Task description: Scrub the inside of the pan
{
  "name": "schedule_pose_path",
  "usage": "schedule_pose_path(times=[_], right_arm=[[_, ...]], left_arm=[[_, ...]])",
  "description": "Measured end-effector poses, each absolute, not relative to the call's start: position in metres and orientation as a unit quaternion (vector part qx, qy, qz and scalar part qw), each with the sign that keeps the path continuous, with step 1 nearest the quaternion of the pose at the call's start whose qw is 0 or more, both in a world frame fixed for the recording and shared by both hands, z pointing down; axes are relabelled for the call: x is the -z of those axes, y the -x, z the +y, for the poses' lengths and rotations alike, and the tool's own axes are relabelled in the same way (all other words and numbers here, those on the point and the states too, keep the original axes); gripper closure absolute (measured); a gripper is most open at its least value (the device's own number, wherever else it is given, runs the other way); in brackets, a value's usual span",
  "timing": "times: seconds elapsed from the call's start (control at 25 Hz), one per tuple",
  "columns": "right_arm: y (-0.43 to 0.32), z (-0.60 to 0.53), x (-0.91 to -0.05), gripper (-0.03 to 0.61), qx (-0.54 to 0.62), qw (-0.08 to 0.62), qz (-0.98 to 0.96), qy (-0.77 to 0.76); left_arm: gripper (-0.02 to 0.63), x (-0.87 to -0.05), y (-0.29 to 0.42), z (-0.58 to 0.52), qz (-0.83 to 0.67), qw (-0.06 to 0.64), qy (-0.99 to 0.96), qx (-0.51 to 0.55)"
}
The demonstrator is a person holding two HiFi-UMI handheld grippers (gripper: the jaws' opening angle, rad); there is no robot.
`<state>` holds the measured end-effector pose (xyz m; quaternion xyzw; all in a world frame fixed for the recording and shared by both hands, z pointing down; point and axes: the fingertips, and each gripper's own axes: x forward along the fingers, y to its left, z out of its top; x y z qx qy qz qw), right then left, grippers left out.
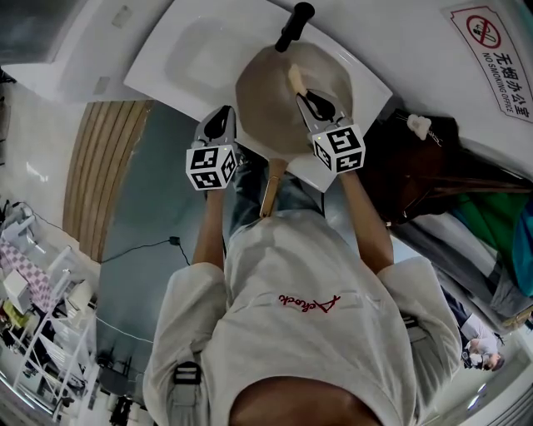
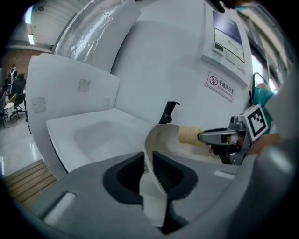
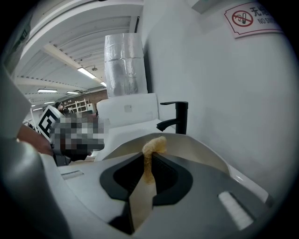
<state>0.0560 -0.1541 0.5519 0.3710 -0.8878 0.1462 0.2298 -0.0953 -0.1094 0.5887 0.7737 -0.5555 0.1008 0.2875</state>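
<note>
Both clamped: my left gripper (image 1: 226, 116) pinches the pan (image 1: 271, 96) by its near-left rim, my right gripper (image 1: 305, 100) pinches the scrubber (image 1: 295, 79) inside it. Pan sits over the sink (image 1: 187, 54) at its near edge; faucet (image 1: 294, 25) just past the far rim. Sign (image 1: 491, 50) at right: "NO SMOKING OFFICE".

Pan (image 1: 283, 96): round and shallow, beige inside, thin pale rim.
Pan pose: tilted, its inside faces the right gripper (image 1: 312, 104).
Pan handle (image 1: 271, 187): light wood, running back between the two grippers.
Pan place: its left rim (image 2: 156, 154) stands edge-on between the jaws of the left gripper (image 2: 148, 175), clamped there.
Scrubber (image 3: 152, 148): yellowish, fibrous, a narrow strip.
Scrubber place: pinched between the right gripper's jaws, its curled tip poking out ahead of them over the pan's inside (image 3: 196, 151).
</note>
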Motion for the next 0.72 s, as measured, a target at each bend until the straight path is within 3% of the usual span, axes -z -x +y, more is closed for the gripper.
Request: schedule_pose_path(times=[0.04,0.16,0.56,0.72], right_arm=[[-0.057,-0.154,-0.553,0.523,-0.146,0.23,-0.888,-0.371],[-0.059,-0.152,-0.556,0.523,-0.148,0.234,-0.887,-0.369],[-0.061,-0.154,-0.555,0.522,-0.142,0.236,-0.889,-0.365],[-0.058,-0.156,-0.556,0.522,-0.136,0.238,-0.892,-0.358]], left_arm=[[0.524,-0.591,0.093,-0.111,-0.55,0.292,-0.775,-0.103],[0.494,-0.598,0.087,-0.118,-0.54,0.302,-0.778,-0.107],[0.495,-0.616,0.079,-0.132,-0.536,0.324,-0.77,-0.122],[0.549,-0.619,0.079,-0.134,-0.541,0.325,-0.765,-0.129]])
